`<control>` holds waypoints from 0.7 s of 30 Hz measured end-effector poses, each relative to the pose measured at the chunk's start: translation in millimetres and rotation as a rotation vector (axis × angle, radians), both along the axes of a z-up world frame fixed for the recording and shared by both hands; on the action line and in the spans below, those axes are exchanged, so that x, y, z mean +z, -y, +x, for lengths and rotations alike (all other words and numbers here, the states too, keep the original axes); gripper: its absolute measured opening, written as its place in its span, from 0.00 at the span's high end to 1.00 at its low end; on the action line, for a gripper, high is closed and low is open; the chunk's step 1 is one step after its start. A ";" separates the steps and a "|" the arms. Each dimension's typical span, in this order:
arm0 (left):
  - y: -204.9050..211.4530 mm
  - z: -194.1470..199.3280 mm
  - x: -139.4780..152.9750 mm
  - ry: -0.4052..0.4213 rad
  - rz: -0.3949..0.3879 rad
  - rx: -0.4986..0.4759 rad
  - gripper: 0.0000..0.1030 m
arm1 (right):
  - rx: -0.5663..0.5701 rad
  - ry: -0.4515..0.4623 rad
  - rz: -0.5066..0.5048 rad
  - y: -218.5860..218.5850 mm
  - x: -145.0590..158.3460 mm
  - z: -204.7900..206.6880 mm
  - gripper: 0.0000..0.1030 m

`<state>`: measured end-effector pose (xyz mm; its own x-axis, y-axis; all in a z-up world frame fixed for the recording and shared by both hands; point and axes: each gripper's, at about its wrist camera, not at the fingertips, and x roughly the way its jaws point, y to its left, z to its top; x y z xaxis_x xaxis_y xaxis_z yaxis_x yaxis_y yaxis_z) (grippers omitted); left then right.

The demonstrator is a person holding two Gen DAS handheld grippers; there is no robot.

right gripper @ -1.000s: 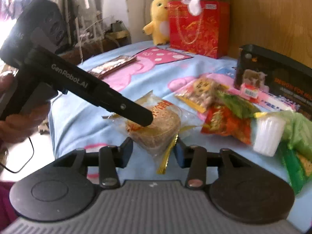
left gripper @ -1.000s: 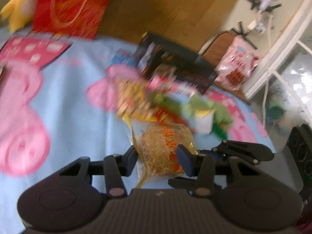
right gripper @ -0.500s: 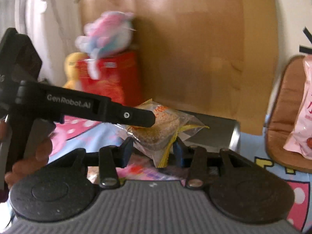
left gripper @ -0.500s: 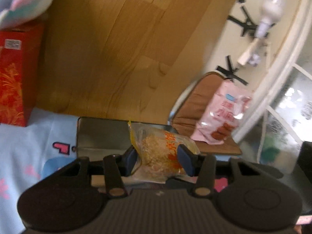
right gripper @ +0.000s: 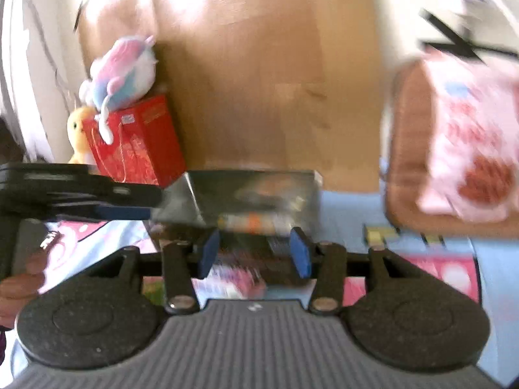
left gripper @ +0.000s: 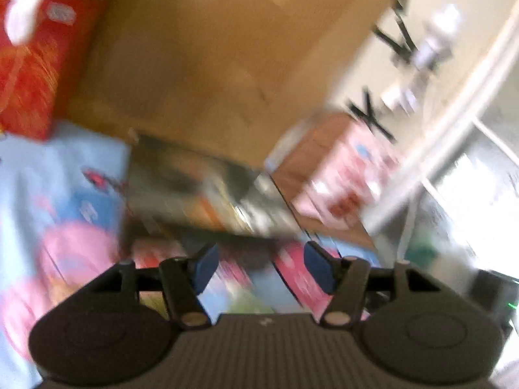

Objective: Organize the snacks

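An open black box [right gripper: 292,188] stands on the blue cartoon sheet [right gripper: 350,207] against the wooden board. A blurred orange and pale packet [right gripper: 256,220] lies at the box's front rim, ahead of my right gripper [right gripper: 254,253]. Its jaws are parting a little and nothing is pressed between the pads. In the left wrist view the box [left gripper: 181,175] is smeared, with an orange patch [left gripper: 217,210] inside. My left gripper [left gripper: 262,267] is opening with nothing between its blue pads. It also reaches in from the left [right gripper: 129,194], held by a hand [right gripper: 19,288].
A red gift bag [right gripper: 139,149] with plush toys [right gripper: 120,71] stands left of the box. A brown chair [right gripper: 408,162] with a pink bag [right gripper: 470,149] is on the right. More snack packets [left gripper: 292,269] lie blurred on the sheet near the grippers.
Both grippers carried the clear bag of brown crisps from the sheet up to the box. Now neither pair of pads holds it, and both pairs stand wider apart.
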<state>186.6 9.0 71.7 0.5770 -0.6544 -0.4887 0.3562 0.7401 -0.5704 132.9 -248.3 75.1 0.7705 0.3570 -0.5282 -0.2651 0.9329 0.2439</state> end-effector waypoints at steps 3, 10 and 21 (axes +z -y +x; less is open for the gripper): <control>37.0 -2.6 -18.9 -0.076 0.104 -0.071 0.43 | -0.067 -0.089 0.064 17.2 -28.8 -14.2 0.51; 82.5 -21.8 -38.1 -0.135 0.199 -0.174 0.63 | -0.087 -0.177 0.255 29.3 -51.4 -39.9 0.73; 101.1 -112.8 -27.9 0.092 0.268 -0.257 0.56 | -0.077 -0.088 0.274 34.8 -42.4 -146.3 0.73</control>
<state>73.8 -92.1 43.8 0.4602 -0.6396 -0.6157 0.5902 0.7385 -0.3261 -13.4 -283.1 32.7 0.7566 0.4377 -0.4858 -0.1628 0.8457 0.5083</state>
